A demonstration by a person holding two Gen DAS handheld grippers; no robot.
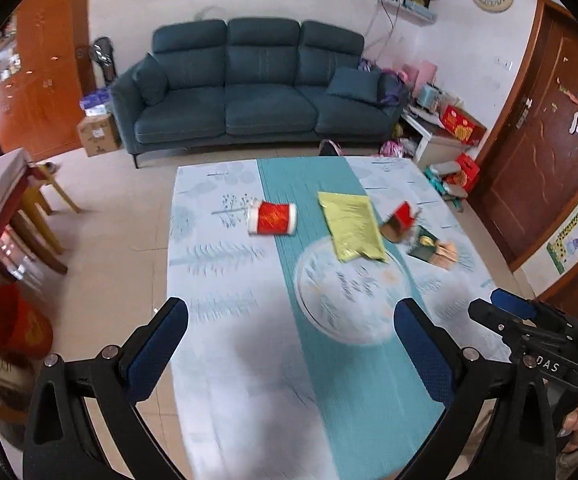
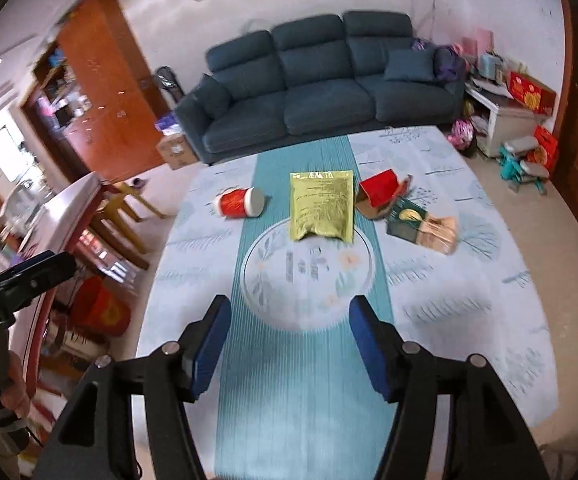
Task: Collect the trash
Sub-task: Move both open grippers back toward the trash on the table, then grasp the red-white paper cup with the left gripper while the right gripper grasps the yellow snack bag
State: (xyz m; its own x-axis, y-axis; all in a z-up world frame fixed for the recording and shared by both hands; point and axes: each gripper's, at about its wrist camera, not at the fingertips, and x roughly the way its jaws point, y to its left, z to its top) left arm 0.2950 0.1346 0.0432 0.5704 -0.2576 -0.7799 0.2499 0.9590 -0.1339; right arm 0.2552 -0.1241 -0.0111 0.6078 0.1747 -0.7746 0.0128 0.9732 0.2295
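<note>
A: Behind the tabletop point(image 2: 469, 320) sits a blue sofa point(image 2: 321, 92) against a pale wall, so the work is all on the patterned cloth in front. Start at the jaws: what are they doing?

B: Both pairs stand released with nothing between them. The right gripper point(image 2: 289, 344) hangs over the near end of the teal runner point(image 2: 301, 400), and the left gripper point(image 1: 289, 352) is above the near left part of the cloth, its neighbour showing at the right rim of its view.

A: And the trash?

B: Four pieces lie in a row across the far half. A red paper cup point(image 2: 241, 204) lies on its side toward the left edge; a yellow-green pouch point(image 2: 321, 208) lies flat on the runner, its near end overlapping the printed ring; a torn red carton point(image 2: 381, 196) sits just right of it; a dark green wrapper point(image 2: 421, 224) rests beside that, toward the right edge.

A: How to go about it well?

B: I'd send each hand to its own side: left to the cup, gripping across its body, right to the carton. The pouch is flat, so pinch its lifted near edge. Blur softens everything, so the wrapper's exact shape is uncertain.
</note>
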